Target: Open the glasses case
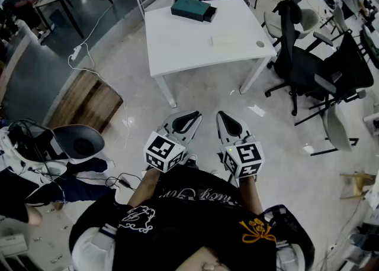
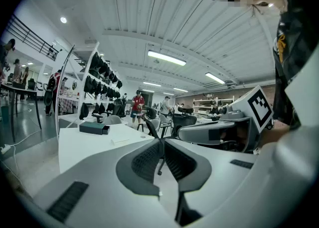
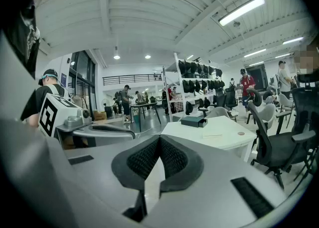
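Case position: glasses case (image 1: 193, 9) on white table (image 1: 189, 48), well ahead of the 2 grippers, untouched.
Jaws, left gripper (image 1: 190, 119): together, nothing between.
Jaws, right gripper (image 1: 225, 119): together, empty, just beside left gripper.

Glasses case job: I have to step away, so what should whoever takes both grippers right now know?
Left gripper: shut, empty.
Right gripper: shut, empty.
Both are held side by side over the floor, well short of the white table.
Glasses case: apparently the dark teal box at the table's far edge, untouched.
Done: nothing yet.
Remaining: walk up, reach the case, open it.
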